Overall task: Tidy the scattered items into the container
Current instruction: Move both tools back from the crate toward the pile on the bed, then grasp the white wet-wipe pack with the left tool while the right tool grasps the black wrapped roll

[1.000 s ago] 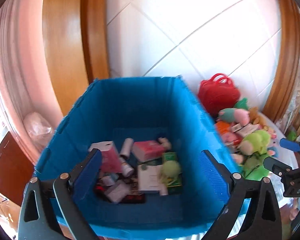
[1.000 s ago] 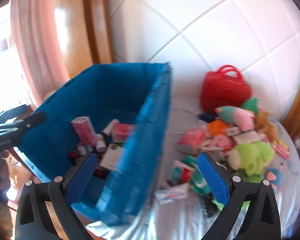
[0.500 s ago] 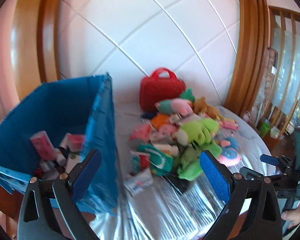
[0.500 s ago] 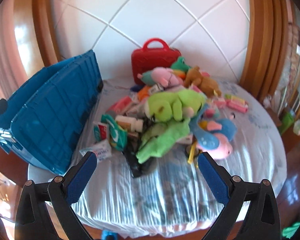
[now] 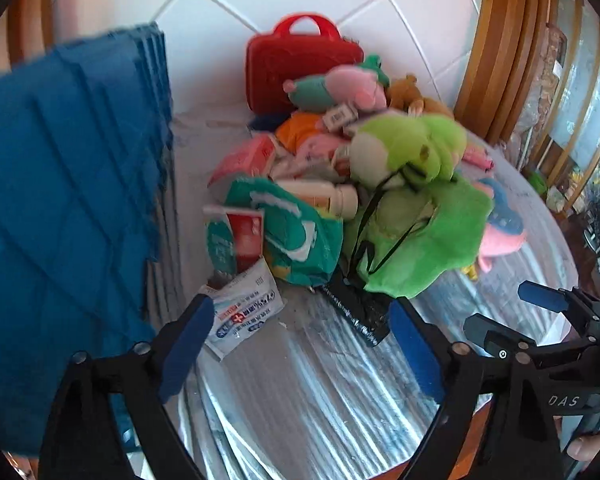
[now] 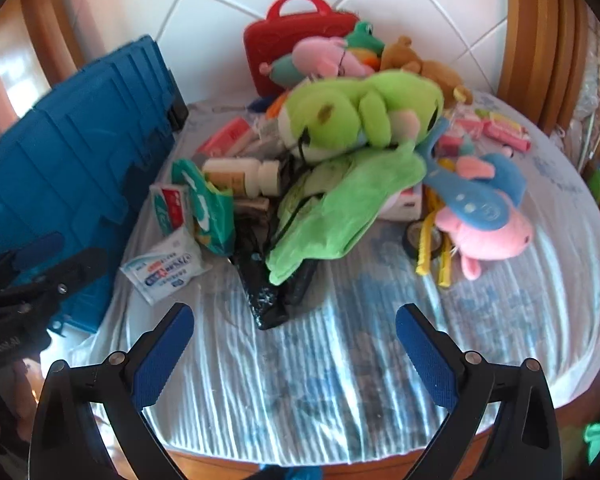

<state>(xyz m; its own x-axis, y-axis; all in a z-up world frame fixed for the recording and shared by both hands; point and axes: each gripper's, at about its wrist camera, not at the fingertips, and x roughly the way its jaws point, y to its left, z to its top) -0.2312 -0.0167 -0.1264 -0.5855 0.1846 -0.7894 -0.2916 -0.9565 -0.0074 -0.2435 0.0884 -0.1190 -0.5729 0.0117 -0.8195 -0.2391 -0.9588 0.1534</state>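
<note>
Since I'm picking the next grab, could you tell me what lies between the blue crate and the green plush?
In the right wrist view, between the crate and the plush lie a teal pouch, a white bottle and a white packet.

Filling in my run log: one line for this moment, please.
phase: reaching for pile | left gripper: closing, empty, near white packet | right gripper: open, empty | blue crate: beside pile

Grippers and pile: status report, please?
Left gripper closing, nothing between jaws. Right gripper open, empty. Pile on table, outside blue bin. Nothing blocks.
</note>
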